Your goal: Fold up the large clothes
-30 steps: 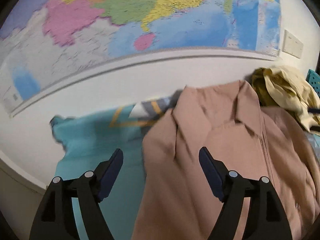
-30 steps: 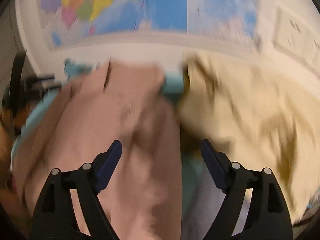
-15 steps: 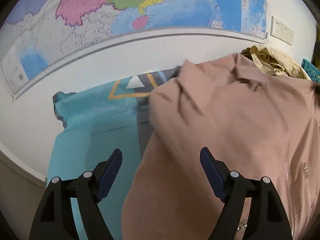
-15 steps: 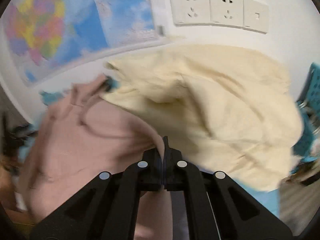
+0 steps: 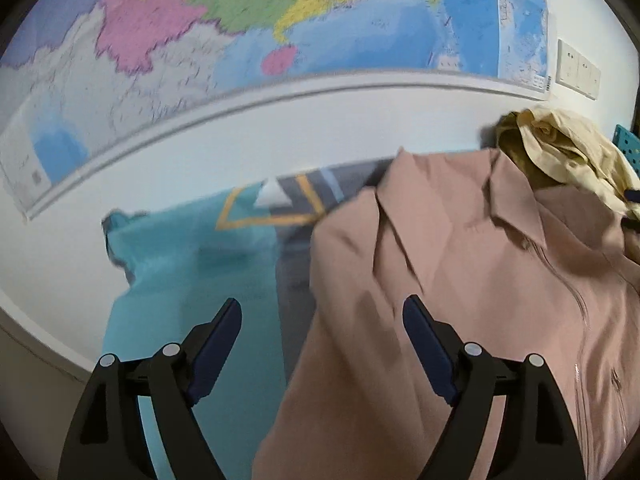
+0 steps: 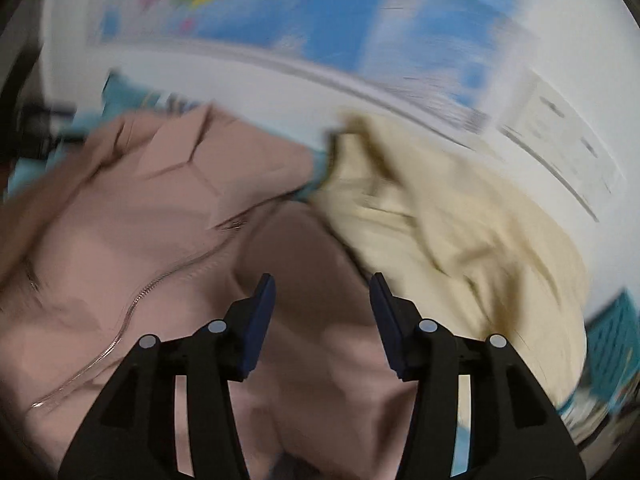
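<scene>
Both of my hand-held grippers hang over a pink zip-front jacket (image 5: 460, 280) spread across a teal patterned cloth (image 5: 192, 272) that covers the counter against a white wall. My left hand-held gripper (image 5: 322, 316) is spread wide and holds nothing, its right finger over the jacket's left edge and its left finger over bare teal cloth. My right hand-held gripper (image 6: 322, 296) is parted more narrowly, also empty, above a darker fold of the jacket near the zip (image 6: 132, 300). The main risk, as I judge it, is a bad pinch: the jacket lies rumpled, with the collar turned and the cloth doubled under my right gripper, so closing there could catch two layers, or the teal cloth beneath, and drag the whole spread askew. A second risk sits just to the right: a crumpled cream garment (image 6: 448, 220) is heaped touching the jacket's shoulder, and from the right wrist view it seems to overlap that edge, so any pull that way could snag it or tug it into the fold. The right wrist view is blurred, so exact edges are hard to tell. A wall map (image 5: 280, 20) and a row of sockets (image 5: 578, 70) are well clear above; a teal perforated bin (image 5: 626, 144) stands behind the cream heap.
</scene>
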